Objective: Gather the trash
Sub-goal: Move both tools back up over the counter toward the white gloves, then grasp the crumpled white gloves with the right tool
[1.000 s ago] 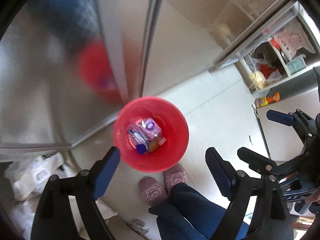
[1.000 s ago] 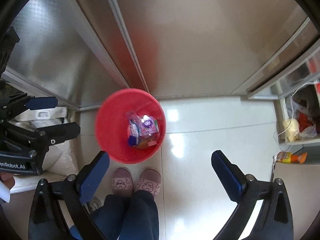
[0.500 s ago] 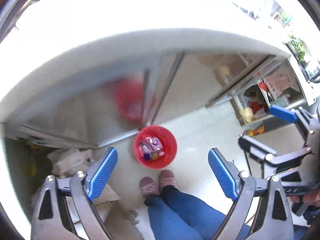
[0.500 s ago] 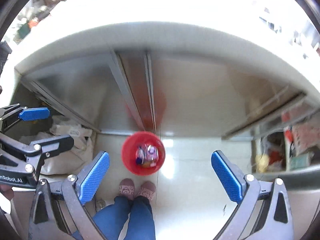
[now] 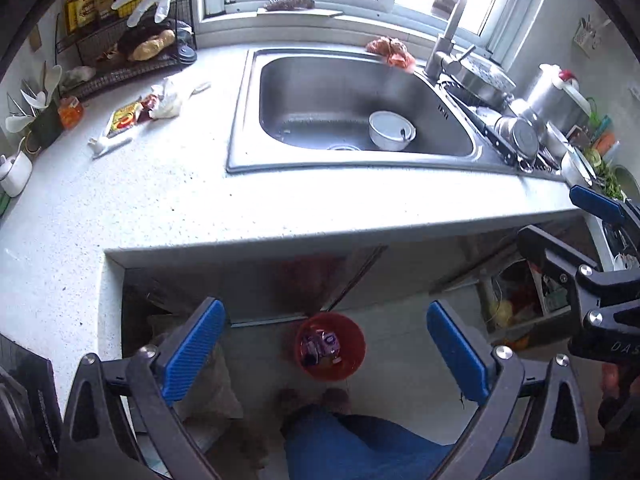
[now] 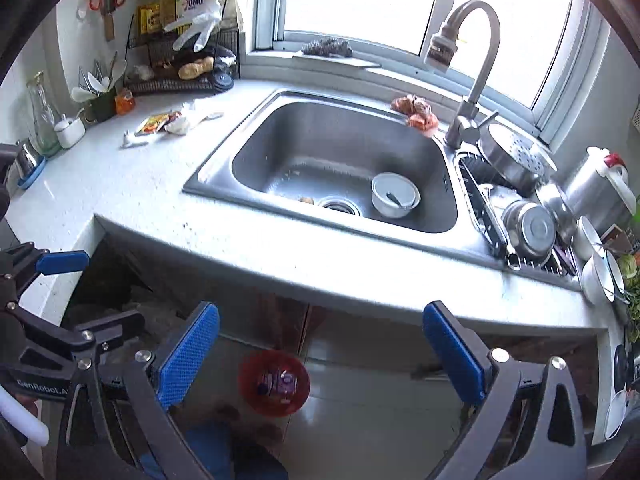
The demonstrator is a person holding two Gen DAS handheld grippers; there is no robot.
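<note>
Angling down over the counter (image 5: 280, 208), left gripper (image 5: 326, 344) just opening, empty; right gripper (image 6: 320, 356) wide, empty

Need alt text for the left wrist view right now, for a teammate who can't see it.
The open, empty left gripper hangs over a red bin of wrappers on the floor. Above lies a white countertop with scattered wrappers left of a steel sink holding a bowl.
</note>
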